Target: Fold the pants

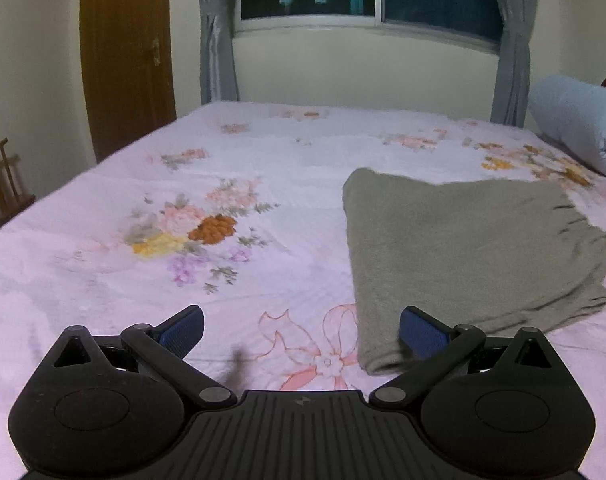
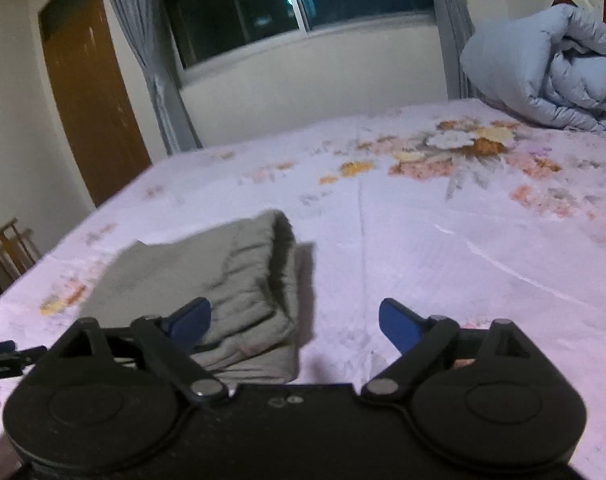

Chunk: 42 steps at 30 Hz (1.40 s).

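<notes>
At the near edge of the bed [image 1: 103, 280], the left gripper [image 1: 301, 330] and right gripper [image 2: 295, 322] are held wide open, nothing gripped. The folded grey pants [image 1: 463, 248] are seen at two o'clock of the left gripper, with a blue quilt [image 2: 551, 68] farther off.

pants [image 1: 463, 240]: grey-green | bedsheet [image 1: 183, 160]: pink, floral | duvet [image 2: 543, 68]: pale blue

The rolled duvet [image 1: 583, 124] is cut off by the right edge.
</notes>
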Available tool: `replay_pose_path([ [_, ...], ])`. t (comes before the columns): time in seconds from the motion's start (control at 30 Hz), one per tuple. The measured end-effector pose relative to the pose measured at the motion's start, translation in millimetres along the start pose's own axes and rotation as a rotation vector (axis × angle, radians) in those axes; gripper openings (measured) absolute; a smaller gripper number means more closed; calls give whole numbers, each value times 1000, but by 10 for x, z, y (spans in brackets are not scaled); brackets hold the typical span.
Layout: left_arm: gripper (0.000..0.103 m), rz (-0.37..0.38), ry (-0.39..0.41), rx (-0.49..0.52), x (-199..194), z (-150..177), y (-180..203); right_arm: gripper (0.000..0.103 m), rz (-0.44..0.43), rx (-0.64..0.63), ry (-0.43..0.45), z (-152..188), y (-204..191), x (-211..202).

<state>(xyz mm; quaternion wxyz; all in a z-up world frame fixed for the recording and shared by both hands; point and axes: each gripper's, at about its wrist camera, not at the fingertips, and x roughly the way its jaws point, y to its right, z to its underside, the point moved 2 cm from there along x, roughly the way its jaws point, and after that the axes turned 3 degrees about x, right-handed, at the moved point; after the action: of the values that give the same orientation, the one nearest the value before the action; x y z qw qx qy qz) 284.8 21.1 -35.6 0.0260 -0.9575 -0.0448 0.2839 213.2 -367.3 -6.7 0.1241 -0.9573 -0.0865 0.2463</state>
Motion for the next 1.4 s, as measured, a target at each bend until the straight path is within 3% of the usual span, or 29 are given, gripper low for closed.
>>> replay_pose_path([
  [0.1,103,6,17,6,-284,16,-32,97,-25,-12,48,25,-87,-353],
  [0.27,103,17,43,-5,-746,83,-86,97,-55,-42,103,123,-231,-850],
  [0.43,103,54,56,-8,-1158,199,-72,97,-63,-77,91,289,-362,-1217],
  [0.73,103,100,78,8,-1854,611,17,97,-60,-162,150,630,-463,-1879],
  [0.87,103,117,151,20,-2191,782,74,97,-50,-169,178,872,-410,-2127],
  [1.17,103,136,297,97,-2706,1105,274,97,-19,-162,215,1121,-374,-2313],
  [1.27,103,131,271,72,-2677,1131,271,97,15,-117,165,1160,-310,-2201],
  [1.4,103,124,236,-2,-2589,1135,135,97,19,-116,172,1159,-302,-2196],
])
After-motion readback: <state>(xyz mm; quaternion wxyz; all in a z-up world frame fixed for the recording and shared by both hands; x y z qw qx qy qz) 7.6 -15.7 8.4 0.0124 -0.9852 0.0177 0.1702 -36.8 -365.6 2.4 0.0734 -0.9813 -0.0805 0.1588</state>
